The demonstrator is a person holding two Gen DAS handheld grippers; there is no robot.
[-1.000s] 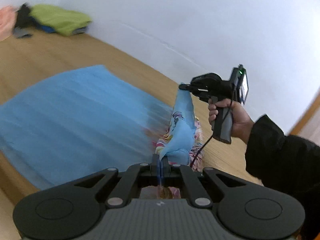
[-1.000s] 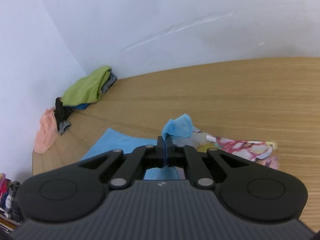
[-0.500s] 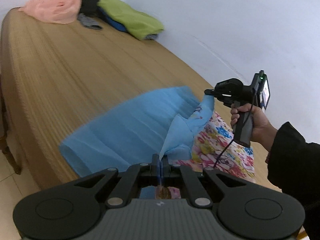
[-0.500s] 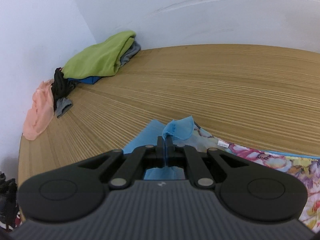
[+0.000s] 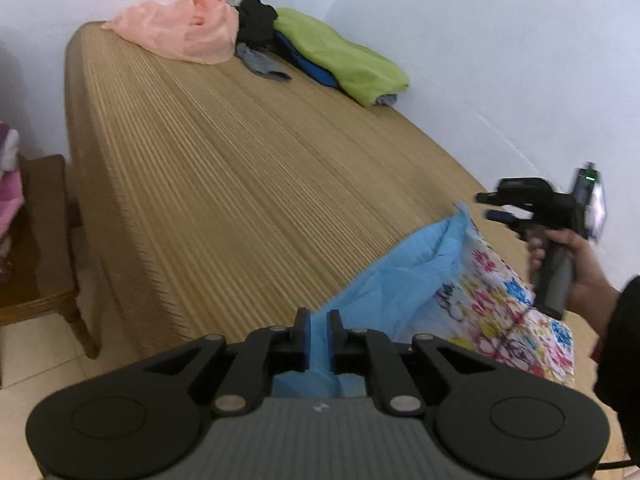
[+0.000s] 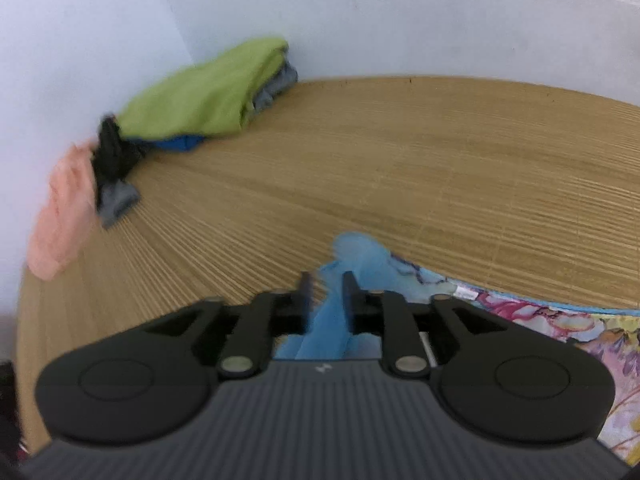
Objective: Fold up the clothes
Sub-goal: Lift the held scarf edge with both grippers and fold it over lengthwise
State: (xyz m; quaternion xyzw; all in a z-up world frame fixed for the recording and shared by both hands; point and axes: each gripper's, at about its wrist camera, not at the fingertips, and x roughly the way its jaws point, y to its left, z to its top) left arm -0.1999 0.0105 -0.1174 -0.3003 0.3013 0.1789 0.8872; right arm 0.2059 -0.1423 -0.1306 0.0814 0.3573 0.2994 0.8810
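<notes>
A garment with a plain blue side [image 5: 404, 276] and a flowered side [image 5: 504, 304] lies on the bamboo mat at the lower right of the left wrist view. My left gripper [image 5: 318, 318] has its jaws parted, with blue cloth lying loose between them. My right gripper [image 5: 486, 206] is held in a hand at the right, jaws parted, just past the cloth's raised corner. In the right wrist view my right gripper [image 6: 327, 282] is open and the blue cloth [image 6: 352, 256] droops between its fingers, with the flowered side [image 6: 560, 320] to the right.
A pile of clothes lies at the far corner by the white wall: peach [image 5: 180, 28], black [image 5: 256, 20], grey [image 5: 260, 64] and green on blue [image 5: 344, 60]. The pile also shows in the right wrist view [image 6: 200, 96]. The mat's left edge [image 5: 80, 184] drops to a wooden stool [image 5: 36, 240] and tiled floor.
Both grippers have opened and let the blue cloth go. The cloth has come down onto the flowered side, and both grippers have lowered toward the mat.
</notes>
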